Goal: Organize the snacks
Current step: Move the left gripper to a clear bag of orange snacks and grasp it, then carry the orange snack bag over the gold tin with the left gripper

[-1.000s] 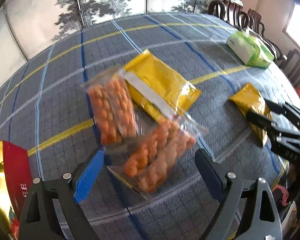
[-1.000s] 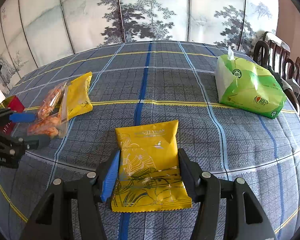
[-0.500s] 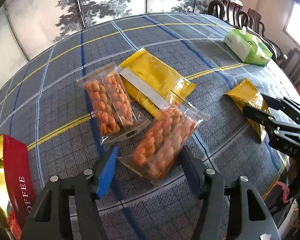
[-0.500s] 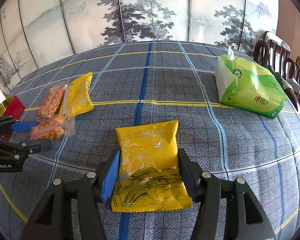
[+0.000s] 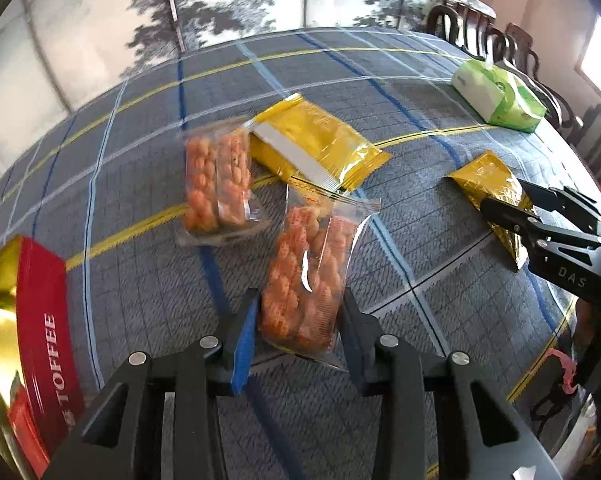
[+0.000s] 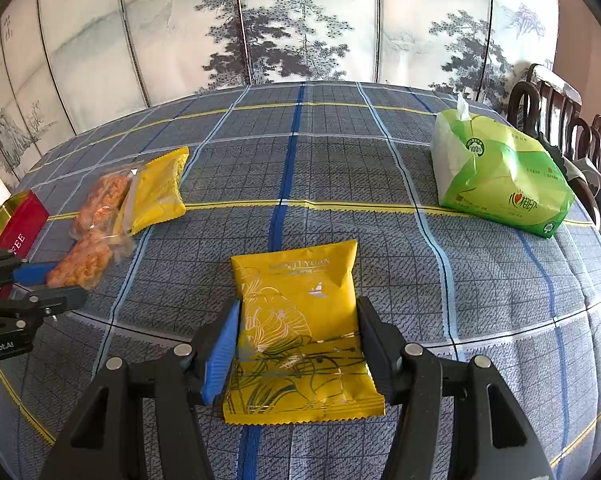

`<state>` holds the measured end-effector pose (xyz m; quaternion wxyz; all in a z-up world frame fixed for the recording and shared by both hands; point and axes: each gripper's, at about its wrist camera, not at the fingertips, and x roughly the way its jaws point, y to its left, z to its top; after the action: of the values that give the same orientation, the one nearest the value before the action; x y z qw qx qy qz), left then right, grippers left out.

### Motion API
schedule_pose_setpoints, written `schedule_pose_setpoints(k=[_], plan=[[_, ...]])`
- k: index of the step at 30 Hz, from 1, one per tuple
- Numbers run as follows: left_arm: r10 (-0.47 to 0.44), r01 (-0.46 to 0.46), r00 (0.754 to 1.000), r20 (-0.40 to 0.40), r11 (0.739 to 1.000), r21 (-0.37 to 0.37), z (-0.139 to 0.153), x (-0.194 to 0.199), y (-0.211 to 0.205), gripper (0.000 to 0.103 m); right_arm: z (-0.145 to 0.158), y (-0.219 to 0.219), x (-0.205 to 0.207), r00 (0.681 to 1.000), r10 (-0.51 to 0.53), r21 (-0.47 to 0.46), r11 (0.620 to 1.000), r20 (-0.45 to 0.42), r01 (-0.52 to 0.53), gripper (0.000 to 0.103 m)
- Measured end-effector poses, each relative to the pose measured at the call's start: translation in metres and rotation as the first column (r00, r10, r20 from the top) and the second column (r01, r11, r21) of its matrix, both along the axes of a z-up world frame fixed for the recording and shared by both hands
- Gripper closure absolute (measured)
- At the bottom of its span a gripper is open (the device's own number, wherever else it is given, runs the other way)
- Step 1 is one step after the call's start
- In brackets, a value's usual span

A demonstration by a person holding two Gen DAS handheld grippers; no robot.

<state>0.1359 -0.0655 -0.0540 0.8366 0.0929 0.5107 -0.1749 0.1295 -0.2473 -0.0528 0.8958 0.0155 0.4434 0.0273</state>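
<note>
Left wrist view: The left gripper sits at 6 o'clock. Its two fingers are pressed against the sides of a clear bag of orange snacks, so it is pinching the near end of that bag. The bag points up toward 12 o'clock, and most of it lies on the checked tablecloth. It is likely pinched at the end so it can be picked up. A second clear bag of orange snacks lies at 10 o'clock, and a big yellow packet lies at 12 o'clock, touching it. The three sit close together, like a pile waiting to be sorted. A red toffee tin stands open at 8 o'clock, near the gripper. I think the snacks are meant to go in there. A green tissue pack is far off at 2 o'clock.

Right wrist view: The right gripper is at 6 o'clock. Its fingers sit tight on both sides of a small yellow packet, pinching it by the edges. The packet lies flat on the cloth, not lifted. The snack pile is at 9 o'clock and the tin past it, well apart from this packet, so this one has farther to travel.
</note>
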Motion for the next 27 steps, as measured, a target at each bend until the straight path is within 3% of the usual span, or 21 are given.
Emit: schedule_pose_setpoints(k=[14,27], plan=[[0.046,-0.046,0.999,-0.021,0.999,-0.007,0.003,-0.018,0.012,0.069,0.000,0.002,0.000,1.000,0.000,-0.011,1.000,-0.001,0.000,0.044],[0.125,-0.124,0.992,0.020,0.991,-0.042,0.035,-0.038,0.038,0.069,0.001,0.003,-0.003,1.000,0.002,-0.030,1.000,-0.003,-0.002,0.044]])
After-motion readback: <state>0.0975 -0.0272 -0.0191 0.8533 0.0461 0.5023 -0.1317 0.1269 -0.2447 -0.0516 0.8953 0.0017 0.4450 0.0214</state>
